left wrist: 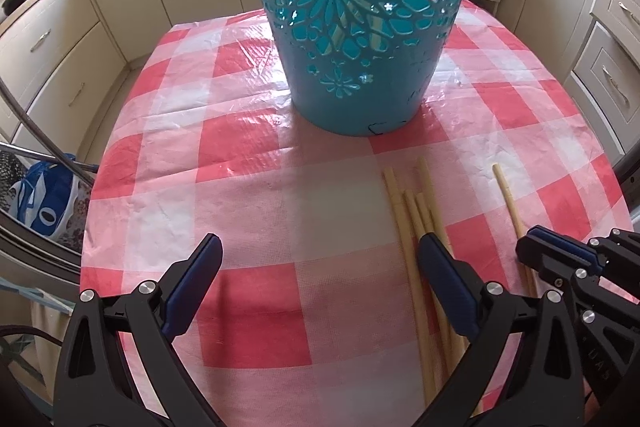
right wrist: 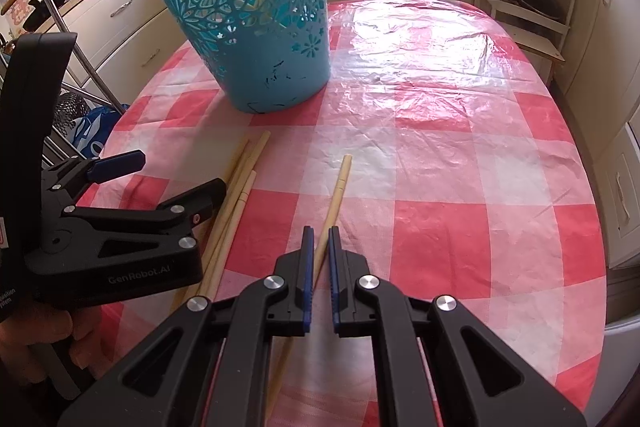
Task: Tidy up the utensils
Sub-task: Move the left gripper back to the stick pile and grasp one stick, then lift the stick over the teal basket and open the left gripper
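- Table (right wrist: 460,187): covered with a red-and-white checked cloth under a clear plastic sheet; cream kitchen cabinets surround it.
- Teal basket (left wrist: 360,27): perforated flower pattern, standing upright on the cloth at 12 o'clock in the left wrist view and at about 11 o'clock in the right wrist view.
- Bundle of chopsticks (left wrist: 416,227): several pale sticks lying flat on the cloth, side by side, well short of the basket, tips toward it.
- Single chopstick (right wrist: 338,191): lies apart from the bundle, to its 3 o'clock side, tip pointing toward 12 o'clock.
- Left gripper (left wrist: 320,251): jaws spread wide, nothing between the pads; its right finger (left wrist: 444,267) sits over the bundle. Contact with the sticks cannot be confirmed.
- Right gripper (right wrist: 319,239): jaws clenched on the single chopstick, which runs between the blue pads; the rear of the stick passes beneath the gripper body.
- A person's hand (right wrist: 44,339): partly visible at 8 o'clock in the right wrist view, grasping the left gripper's handle.
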Available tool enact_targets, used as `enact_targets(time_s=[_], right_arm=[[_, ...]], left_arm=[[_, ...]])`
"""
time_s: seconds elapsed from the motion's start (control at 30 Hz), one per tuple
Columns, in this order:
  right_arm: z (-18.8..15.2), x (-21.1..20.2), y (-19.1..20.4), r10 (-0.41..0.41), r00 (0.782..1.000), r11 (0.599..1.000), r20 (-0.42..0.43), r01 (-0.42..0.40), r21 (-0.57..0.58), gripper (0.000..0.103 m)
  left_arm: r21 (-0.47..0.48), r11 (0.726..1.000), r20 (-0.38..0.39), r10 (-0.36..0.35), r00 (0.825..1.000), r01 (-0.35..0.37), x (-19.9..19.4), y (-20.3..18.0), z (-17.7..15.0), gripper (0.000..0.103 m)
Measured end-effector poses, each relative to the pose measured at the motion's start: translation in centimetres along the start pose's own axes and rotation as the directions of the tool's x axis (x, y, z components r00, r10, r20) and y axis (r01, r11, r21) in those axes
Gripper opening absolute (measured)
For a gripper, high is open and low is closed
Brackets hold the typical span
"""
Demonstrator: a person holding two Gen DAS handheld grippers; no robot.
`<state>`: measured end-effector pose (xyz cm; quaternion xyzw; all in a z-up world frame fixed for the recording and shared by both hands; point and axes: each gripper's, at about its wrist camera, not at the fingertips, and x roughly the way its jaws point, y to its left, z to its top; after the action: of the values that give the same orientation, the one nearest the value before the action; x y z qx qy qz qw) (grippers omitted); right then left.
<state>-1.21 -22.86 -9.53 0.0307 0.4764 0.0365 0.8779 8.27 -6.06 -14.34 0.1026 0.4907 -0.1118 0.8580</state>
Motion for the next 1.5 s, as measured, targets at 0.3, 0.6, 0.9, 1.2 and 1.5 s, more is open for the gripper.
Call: enact_targets(time_s=[0.3, 0.6, 0.9, 1.2, 1.5], right_arm=[[0.1, 0.1, -0.1, -0.002, 1.0, 1.0, 0.005, 0.002, 0.003, 0.008], [0.1, 0.1, 0.5, 0.003, 1.0, 0.999, 0.005, -0.003, -0.039, 0.008], [0.4, 0.4, 0.6, -0.021, 1.0, 0.999, 0.01, 0.021, -0.041, 0.009], [0.5, 0.5, 0.8, -0.027, 1.0, 0.998, 0.013, 0.027, -0.055, 0.01], [0.5, 0.5, 0.8, -0.036, 0.999, 0.996, 0.003, 0.036, -0.076, 0.007]], left_arm=[[-0.007, 1.0, 0.004, 0.001, 1.0, -0.001, 0.4, -0.1, 0.4, 0.093], [0.009, 0.998, 0.035, -0.064, 0.997, 0.064, 0.0, -0.9, 0.7, 0.061], [0.021, 0.99, 0.043, -0.141, 0.989, 0.14, -0.5, -1.3, 0.7, 0.009], [0.052, 0.991, 0.037, -0.125, 0.991, 0.123, -0.4, -1.9, 0.5, 0.009], [0.064, 0.942, 0.102, -0.336, 0.936, 0.331, -4.0, 0.2, 1.9, 0.005]])
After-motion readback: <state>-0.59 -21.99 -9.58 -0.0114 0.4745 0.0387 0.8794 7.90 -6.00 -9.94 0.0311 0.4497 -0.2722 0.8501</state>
